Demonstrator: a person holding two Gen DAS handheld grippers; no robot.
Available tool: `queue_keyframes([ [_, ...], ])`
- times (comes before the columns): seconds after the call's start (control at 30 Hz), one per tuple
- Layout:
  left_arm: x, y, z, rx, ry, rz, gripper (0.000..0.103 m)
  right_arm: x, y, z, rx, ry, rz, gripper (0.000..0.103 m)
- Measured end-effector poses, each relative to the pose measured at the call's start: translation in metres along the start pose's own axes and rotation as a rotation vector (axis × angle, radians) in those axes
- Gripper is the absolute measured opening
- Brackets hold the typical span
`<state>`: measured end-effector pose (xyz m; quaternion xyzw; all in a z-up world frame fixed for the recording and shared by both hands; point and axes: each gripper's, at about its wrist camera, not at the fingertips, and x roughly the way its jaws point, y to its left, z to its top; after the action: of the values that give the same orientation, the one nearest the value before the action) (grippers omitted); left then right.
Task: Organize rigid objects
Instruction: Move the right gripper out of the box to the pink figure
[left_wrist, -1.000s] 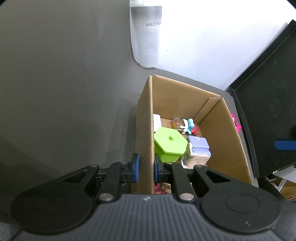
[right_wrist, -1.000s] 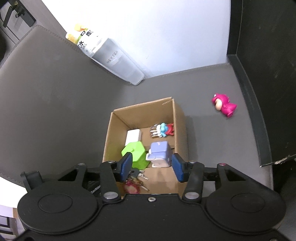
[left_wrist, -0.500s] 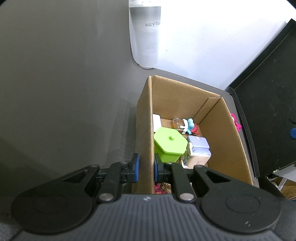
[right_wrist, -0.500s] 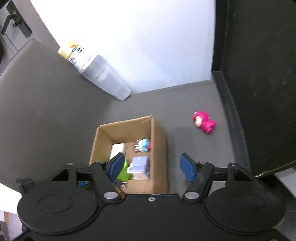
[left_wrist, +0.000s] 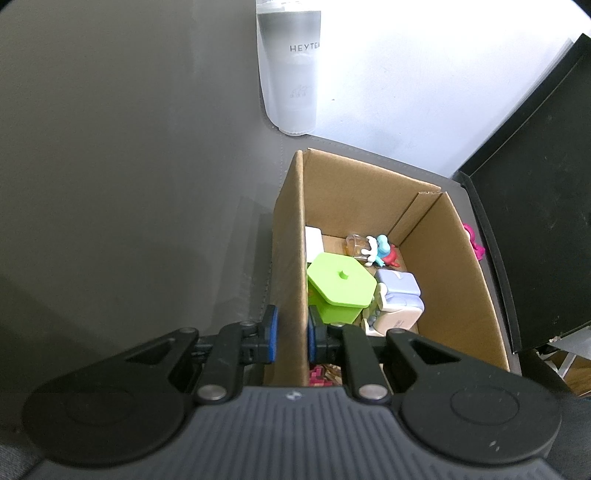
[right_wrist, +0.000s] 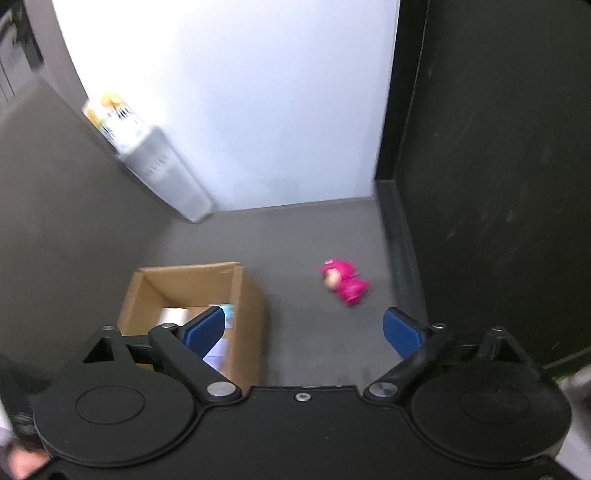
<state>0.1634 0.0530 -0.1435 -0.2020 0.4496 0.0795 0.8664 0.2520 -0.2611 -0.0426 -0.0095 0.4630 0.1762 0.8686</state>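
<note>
My left gripper (left_wrist: 290, 329) is shut on the left wall of the cardboard box (left_wrist: 291, 236), one pad outside and one inside. The box holds a green lidded container (left_wrist: 341, 282), a lilac and white toy (left_wrist: 399, 299), a small blue and red figure (left_wrist: 380, 251) and a white block (left_wrist: 314, 240). My right gripper (right_wrist: 304, 330) is open wide and empty, above the grey mat right of the box (right_wrist: 247, 310). A pink plush toy (right_wrist: 345, 282) lies on the mat beyond it, right of the box; its edge shows in the left wrist view (left_wrist: 474, 245).
A frosted bottle (left_wrist: 290, 70) stands at the back against the white wall; it also shows in the right wrist view (right_wrist: 162, 173). A black panel (right_wrist: 491, 166) stands along the right side (left_wrist: 535, 236). The grey mat (right_wrist: 314, 236) lies between box and panel.
My right gripper has opened wider and moved right, away from above the box toward the pink toy. My left gripper keeps its hold on the box wall.
</note>
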Motion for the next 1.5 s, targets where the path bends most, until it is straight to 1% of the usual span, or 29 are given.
queue_keyframes([
  [0.03,0.0,0.0,0.0,0.002,-0.001,0.001,0.014,0.004,0.0,-0.001,-0.02,-0.002,-0.025,0.093],
  [0.13,0.0,0.0,0.0,0.003,-0.001,0.002,0.014,0.015,-0.003,-0.002,-0.042,-0.01,-0.038,0.093],
  [0.4,0.0,0.0,0.0,-0.002,-0.001,0.0,0.014,0.047,-0.01,-0.002,-0.052,-0.021,-0.004,0.093],
  [0.53,0.0,-0.001,0.0,0.002,-0.003,0.006,0.014,0.059,-0.012,-0.004,-0.066,-0.066,-0.028,0.093],
  [0.6,0.001,0.0,0.0,0.003,-0.003,0.012,0.014,0.067,-0.013,-0.007,-0.079,-0.09,-0.053,0.093],
  [0.67,0.001,-0.001,-0.001,0.003,-0.003,0.015,0.014,0.077,-0.013,-0.011,-0.099,-0.088,-0.082,0.093],
  [0.83,0.001,-0.001,-0.002,0.004,-0.007,0.015,0.015,0.099,-0.016,-0.015,-0.128,-0.07,-0.105,0.093],
  [0.87,0.001,-0.001,-0.002,0.004,-0.008,0.013,0.015,0.102,-0.016,-0.016,-0.14,-0.066,-0.115,0.092],
  [0.9,0.001,-0.001,-0.002,0.005,-0.008,0.013,0.015,0.107,-0.015,-0.016,-0.158,-0.063,-0.126,0.088],
  [0.97,0.001,-0.001,-0.002,0.007,-0.007,0.013,0.015,0.115,-0.014,-0.016,-0.193,-0.055,-0.134,0.084],
  [1.03,0.001,-0.002,-0.002,0.008,-0.007,0.012,0.015,0.122,-0.014,-0.016,-0.216,-0.045,-0.149,0.083],
  [1.1,0.001,-0.001,-0.002,0.005,-0.006,0.009,0.015,0.128,-0.012,-0.016,-0.243,-0.035,-0.16,0.077],
  [1.13,0.001,0.0,-0.002,0.004,-0.006,0.007,0.015,0.131,-0.011,-0.015,-0.256,-0.028,-0.163,0.076],
  [1.27,0.0,0.001,-0.001,0.002,-0.004,0.001,0.015,0.143,-0.005,-0.012,-0.302,-0.013,-0.175,0.072],
  [1.37,0.001,0.001,0.0,0.001,-0.001,-0.001,0.015,0.153,0.002,-0.011,-0.357,-0.005,-0.191,0.072],
  [1.5,0.001,0.002,0.0,0.001,0.0,-0.003,0.015,0.167,0.009,-0.009,-0.426,0.021,-0.206,0.068],
])
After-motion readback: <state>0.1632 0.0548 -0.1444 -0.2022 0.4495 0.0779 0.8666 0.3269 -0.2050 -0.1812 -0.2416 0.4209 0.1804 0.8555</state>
